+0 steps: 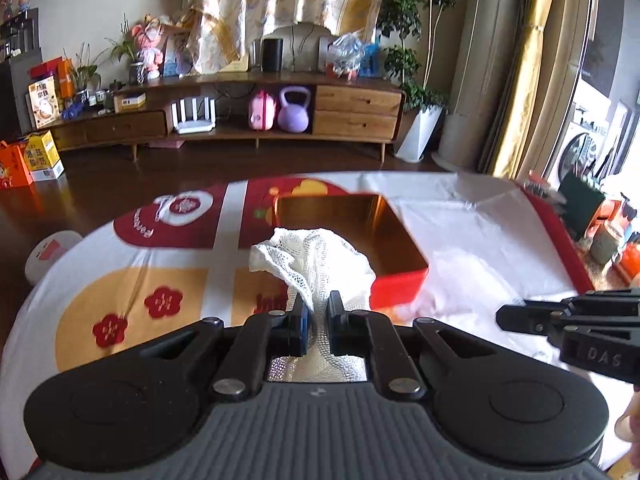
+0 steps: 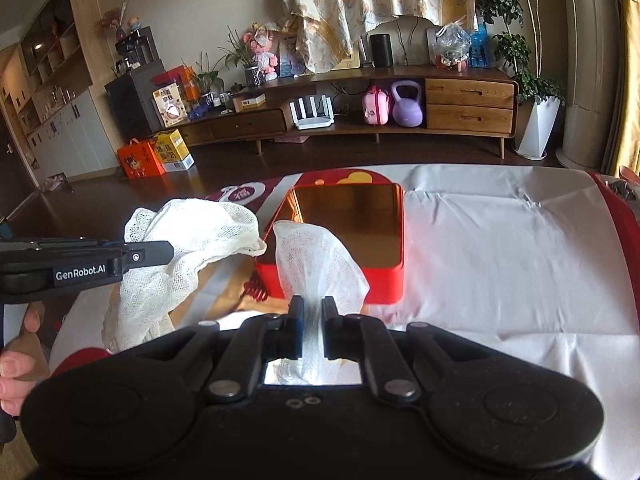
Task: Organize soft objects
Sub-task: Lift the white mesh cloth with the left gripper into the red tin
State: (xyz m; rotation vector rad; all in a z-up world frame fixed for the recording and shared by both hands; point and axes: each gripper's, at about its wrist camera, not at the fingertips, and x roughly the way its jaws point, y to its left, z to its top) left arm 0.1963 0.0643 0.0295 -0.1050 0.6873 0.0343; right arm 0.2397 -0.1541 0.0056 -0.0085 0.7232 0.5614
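The white net cloth (image 1: 316,264) hangs bunched from both my grippers above the table's printed cover (image 1: 120,280), in front of the near wall of the red box (image 2: 360,240) with the shiny gold inside. My left gripper (image 1: 318,312) has its fingers pressed together on one gathered end, and my right gripper (image 2: 312,312) pinches the other end the same way. The box stands open near the far edge, on the cover, touching neither gripper.
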